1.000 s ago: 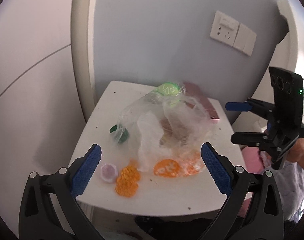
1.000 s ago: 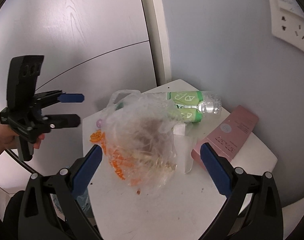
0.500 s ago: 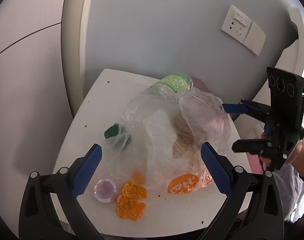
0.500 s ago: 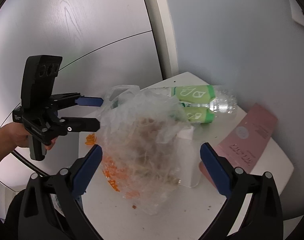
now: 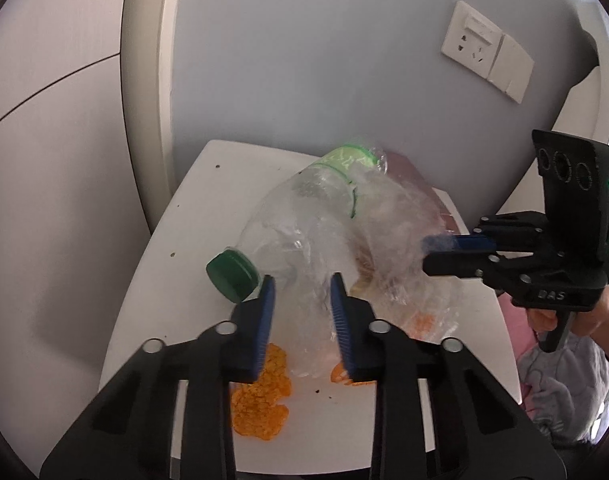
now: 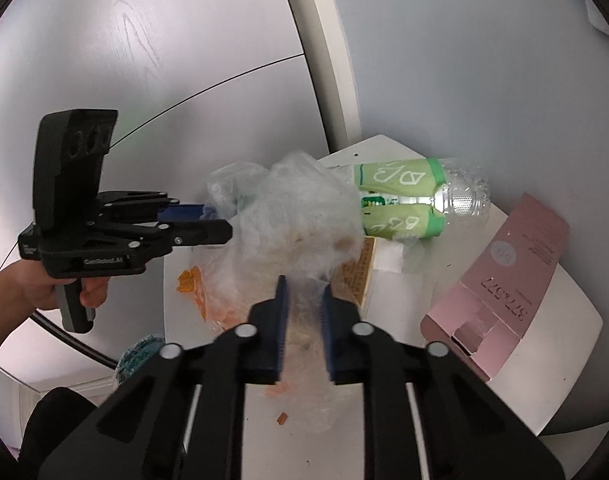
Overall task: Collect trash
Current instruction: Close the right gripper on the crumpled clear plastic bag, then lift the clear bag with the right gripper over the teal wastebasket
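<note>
**Both grippers closing on the clear bag**

Everything sits on the small white table [image 5: 152, 280], and I place it all from the clear plastic bag [image 5: 344, 248] heaped at its middle. Behind the bag a plastic bottle [image 6: 408, 200] with a light-green label lies on its side, its dark green cap [image 5: 232, 276] poking out at the bag's left edge in my left view. To the bag's right a pink carton [image 6: 520, 272] lies flat, and a small white box with a brown patterned side [image 6: 360, 268] touches the bag between them. Orange peel scraps [image 5: 260, 408] lie on the table at the bag's near side, some under the film.

My left gripper [image 5: 300, 320] is closing, with crumpled film between its blue pads [image 5: 264, 320], just beside the cap. My right gripper [image 6: 302, 320] is closing too, its pads pinching a fold of the bag's near side.
</note>
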Demonstrator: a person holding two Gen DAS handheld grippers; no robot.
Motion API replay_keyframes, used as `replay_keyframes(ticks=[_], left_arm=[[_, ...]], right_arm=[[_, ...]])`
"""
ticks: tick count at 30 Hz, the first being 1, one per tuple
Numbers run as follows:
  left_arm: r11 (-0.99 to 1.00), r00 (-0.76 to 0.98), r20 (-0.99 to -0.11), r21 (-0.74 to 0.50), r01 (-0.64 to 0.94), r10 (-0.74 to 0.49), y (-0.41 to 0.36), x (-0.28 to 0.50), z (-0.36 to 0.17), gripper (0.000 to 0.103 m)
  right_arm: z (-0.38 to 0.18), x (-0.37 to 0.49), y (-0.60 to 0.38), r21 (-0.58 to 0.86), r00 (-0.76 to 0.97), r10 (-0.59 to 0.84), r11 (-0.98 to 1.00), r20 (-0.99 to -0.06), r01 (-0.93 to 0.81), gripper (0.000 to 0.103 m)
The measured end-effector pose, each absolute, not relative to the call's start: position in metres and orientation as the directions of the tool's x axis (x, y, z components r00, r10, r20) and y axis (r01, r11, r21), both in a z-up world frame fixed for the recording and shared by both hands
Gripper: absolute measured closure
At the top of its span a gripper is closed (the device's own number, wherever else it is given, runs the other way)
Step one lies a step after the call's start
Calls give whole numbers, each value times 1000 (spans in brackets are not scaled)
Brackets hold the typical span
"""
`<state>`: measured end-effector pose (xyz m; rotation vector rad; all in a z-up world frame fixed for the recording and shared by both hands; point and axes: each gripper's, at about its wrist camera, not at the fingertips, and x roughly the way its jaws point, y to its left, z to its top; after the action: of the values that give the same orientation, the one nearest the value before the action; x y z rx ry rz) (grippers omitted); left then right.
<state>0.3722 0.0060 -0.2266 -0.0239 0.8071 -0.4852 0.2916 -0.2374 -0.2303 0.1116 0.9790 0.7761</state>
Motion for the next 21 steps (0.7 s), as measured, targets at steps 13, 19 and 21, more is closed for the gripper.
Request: replay_keyframes(ticks=[13,19,21], left_arm=[[885,662,-599,-199,421,-450,0,340,-175,102],[890,692,-571,-182,419,-442,-5,314,-148,102],[891,699,-564,-175,419,-439,-5,304,-139,102]], right_arm=[[-192,277,-250,426,380,661,727,-647,-539,93],[-166,261,-254,417,407,672,720,-619,-554,93],[-158,255,-258,417,415,678,716,-608,-559,93]])
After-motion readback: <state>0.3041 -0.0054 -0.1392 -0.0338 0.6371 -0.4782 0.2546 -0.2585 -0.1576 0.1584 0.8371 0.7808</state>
